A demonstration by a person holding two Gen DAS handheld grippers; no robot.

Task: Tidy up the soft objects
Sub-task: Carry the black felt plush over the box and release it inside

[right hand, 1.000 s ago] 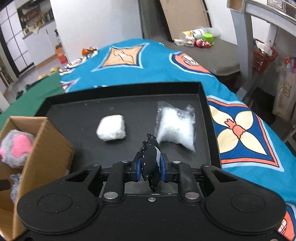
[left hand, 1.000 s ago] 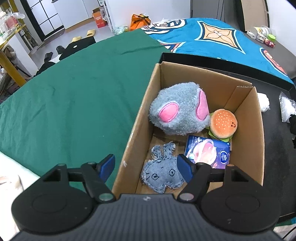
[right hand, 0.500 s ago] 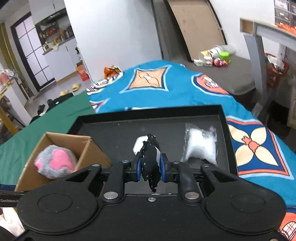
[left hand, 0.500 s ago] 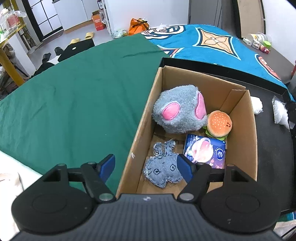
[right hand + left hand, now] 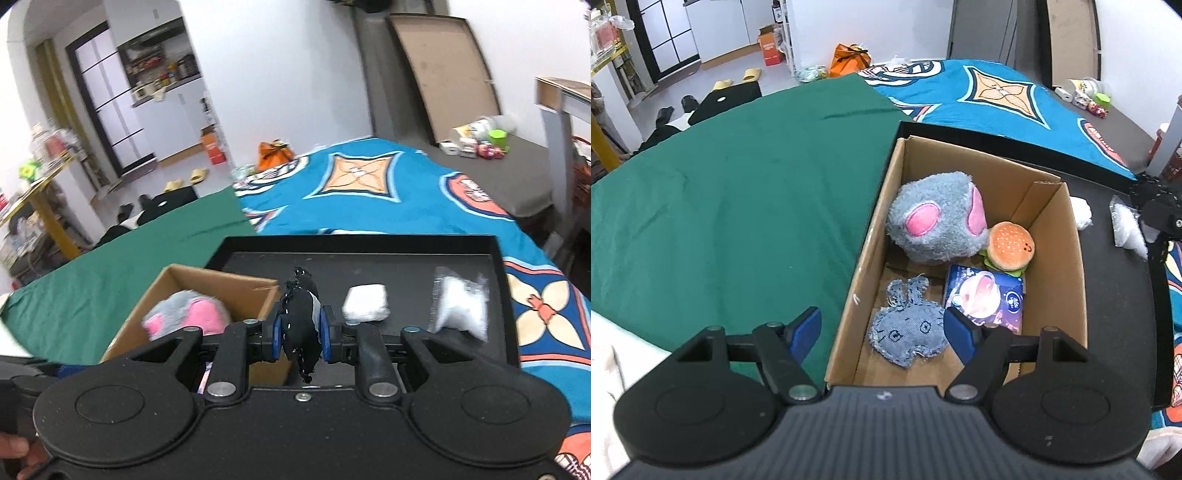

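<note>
Left wrist view, left to right: green cloth (image 5: 731, 206) across the bed; left gripper (image 5: 882, 330) with blue pads spread wide, empty, straddling the near left wall of the cardboard box (image 5: 1067, 266). Inside the box: grey plush with pink patches (image 5: 934, 225) at the far left, denim rabbit toy (image 5: 908, 328) in front of it on the floor, burger plush (image 5: 1010, 245) just beside the grey plush, purple packet (image 5: 986, 295) below the burger. Beyond the box on the black tray (image 5: 1108, 295): white wad (image 5: 1082, 214), then clear bag of white stuffing (image 5: 1126, 230).

Right wrist view, left to right: same box (image 5: 218, 284) at the tray's (image 5: 369, 245) left end, grey plush (image 5: 184, 314) showing inside; right gripper (image 5: 301, 334) clamped tight on a black fabric toy with white stitching (image 5: 299, 325), held above the tray just right of the box; white wad (image 5: 365, 306); stuffing bag (image 5: 461, 308) near the tray's right edge.
</note>
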